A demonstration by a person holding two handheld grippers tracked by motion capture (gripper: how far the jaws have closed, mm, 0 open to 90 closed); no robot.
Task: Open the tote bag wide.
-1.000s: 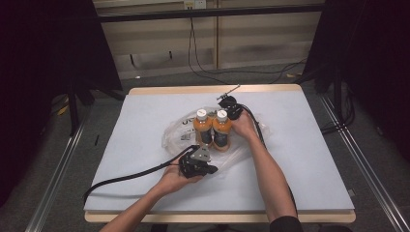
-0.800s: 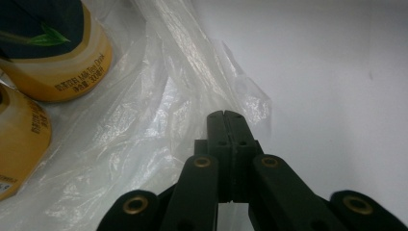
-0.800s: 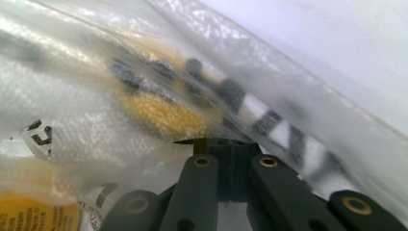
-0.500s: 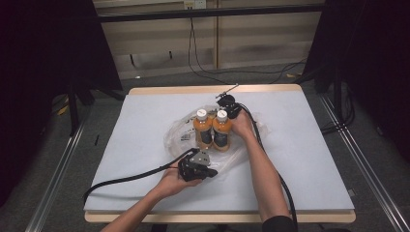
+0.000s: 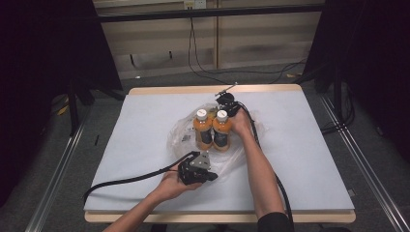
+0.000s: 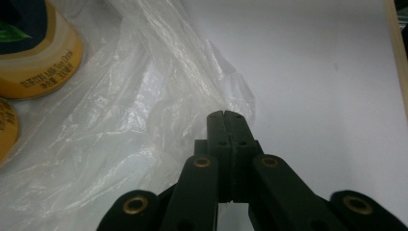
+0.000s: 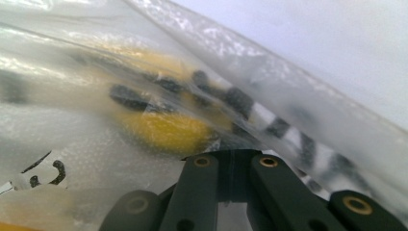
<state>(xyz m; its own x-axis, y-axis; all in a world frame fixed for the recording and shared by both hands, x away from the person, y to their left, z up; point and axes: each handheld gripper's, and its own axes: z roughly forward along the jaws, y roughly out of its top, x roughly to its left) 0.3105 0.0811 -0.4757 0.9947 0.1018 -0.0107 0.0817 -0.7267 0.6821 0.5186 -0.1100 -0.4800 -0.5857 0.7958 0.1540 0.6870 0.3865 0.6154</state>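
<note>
- The left gripper (image 6: 225, 115) has its two black jaws pressed together, tip to tip; the crumpled edge of the clear plastic bag (image 6: 120, 125) lies right at the tips, and whether a fold is pinched between them cannot be told.
- Just beyond those tips the film bunches into a ridge that runs away up and to the left of the gripper; to the right of the jaws lies bare white table cover (image 6: 327, 72).
- Farther off to the left of the jaws, the lower parts of two orange bottles show, the nearer bottle (image 6: 36, 53) with a dark label and fine print.
- From above, the left gripper (image 5: 209, 175) sits at the near edge of the bag (image 5: 181, 135), held in the left hand (image 5: 171, 183), its cable trailing away toward the table's near left corner.
- The right gripper (image 7: 231, 156) has its jaws closed as well, with the tips buried against the film of the bag (image 7: 96, 72); whether they clamp the film cannot be told.
- Straight ahead of those jaws, through the plastic, a blurred yellow and black shape (image 7: 163, 125) shows.
- From above, the right gripper (image 5: 227, 102) stands at the far side of the bag, just behind the two upright bottles (image 5: 212, 129) with white caps, which touch each other; the right hand (image 5: 240, 121) is just beside the right-hand one.
- The table (image 5: 309, 159) carries the white cover with a wooden rim around it.
</note>
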